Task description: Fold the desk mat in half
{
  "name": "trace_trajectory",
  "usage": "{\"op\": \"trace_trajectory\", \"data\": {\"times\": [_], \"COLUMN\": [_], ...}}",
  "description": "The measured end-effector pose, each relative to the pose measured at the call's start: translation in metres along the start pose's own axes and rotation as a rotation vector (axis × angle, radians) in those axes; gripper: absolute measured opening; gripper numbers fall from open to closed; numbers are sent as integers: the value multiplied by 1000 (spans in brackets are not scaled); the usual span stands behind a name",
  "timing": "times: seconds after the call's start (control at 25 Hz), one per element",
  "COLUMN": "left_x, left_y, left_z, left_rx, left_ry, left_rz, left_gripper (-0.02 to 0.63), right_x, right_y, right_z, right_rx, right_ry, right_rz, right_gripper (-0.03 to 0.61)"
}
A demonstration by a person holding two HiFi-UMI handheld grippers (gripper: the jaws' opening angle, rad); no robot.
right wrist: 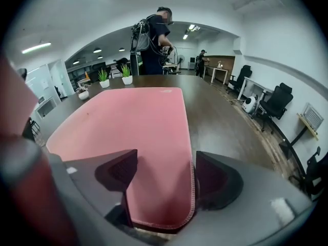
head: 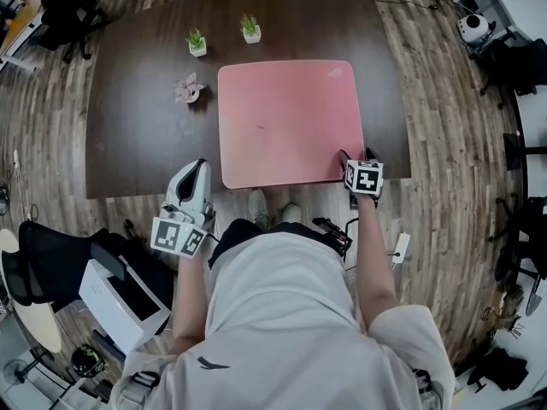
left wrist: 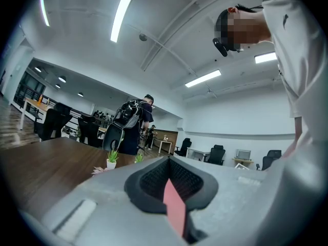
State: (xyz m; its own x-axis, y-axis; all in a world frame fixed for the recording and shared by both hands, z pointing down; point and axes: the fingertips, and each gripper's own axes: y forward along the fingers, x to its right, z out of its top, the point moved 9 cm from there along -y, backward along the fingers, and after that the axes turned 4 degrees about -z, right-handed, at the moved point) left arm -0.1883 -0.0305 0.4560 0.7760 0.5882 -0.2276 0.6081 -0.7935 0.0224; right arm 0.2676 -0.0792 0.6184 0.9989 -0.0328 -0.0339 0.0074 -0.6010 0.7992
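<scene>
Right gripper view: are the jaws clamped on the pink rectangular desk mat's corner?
No: the right gripper holds its jaws wide apart, and the corner of the pink rectangular desk mat lies between them, not pinched.

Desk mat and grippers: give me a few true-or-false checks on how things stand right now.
1. The desk mat lies flat and unfolded on the table. True.
2. The right gripper has its fingers clamped on the mat. False: they stand apart, with the mat's near right corner between them.
3. The left gripper is over the mat. False: it is at the table's near edge, left of the mat.
4. Three small plants stand on bare table, none on the mat. True.
</scene>
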Motion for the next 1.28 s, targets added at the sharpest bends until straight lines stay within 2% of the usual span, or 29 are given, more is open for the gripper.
{"op": "trace_trajectory", "data": {"times": [0.2,0.48,0.76,0.84,1.08,1.28], "left_x": [-5,-5,-1,-1,-1,-1], "left_y": [0,-1,1,0,-4,-9], "left_z": [-1,-4,-6,-6,-9,-11], "left_rx": [0,-1,0,0,5,2], "left_ry": [-5,-11,-17,-19,-25,-28], "left_rz": [6,5,-3,-2,2,11], "left_gripper": [5,5,5,5,5,5], "right_x": [6,6,8,6,-12,-15], "right_y": [6,5,4,4,6,1], "right_z": [-5,-7,-2,0,-2,-1], "right_rx": [-4,18,-19,-25,-12,20], "right_ry": [80,62,55,52,104,111], "right_rz": [46,53,67,81,143,160], "right_gripper": [353,350,328,281,57,37]}}
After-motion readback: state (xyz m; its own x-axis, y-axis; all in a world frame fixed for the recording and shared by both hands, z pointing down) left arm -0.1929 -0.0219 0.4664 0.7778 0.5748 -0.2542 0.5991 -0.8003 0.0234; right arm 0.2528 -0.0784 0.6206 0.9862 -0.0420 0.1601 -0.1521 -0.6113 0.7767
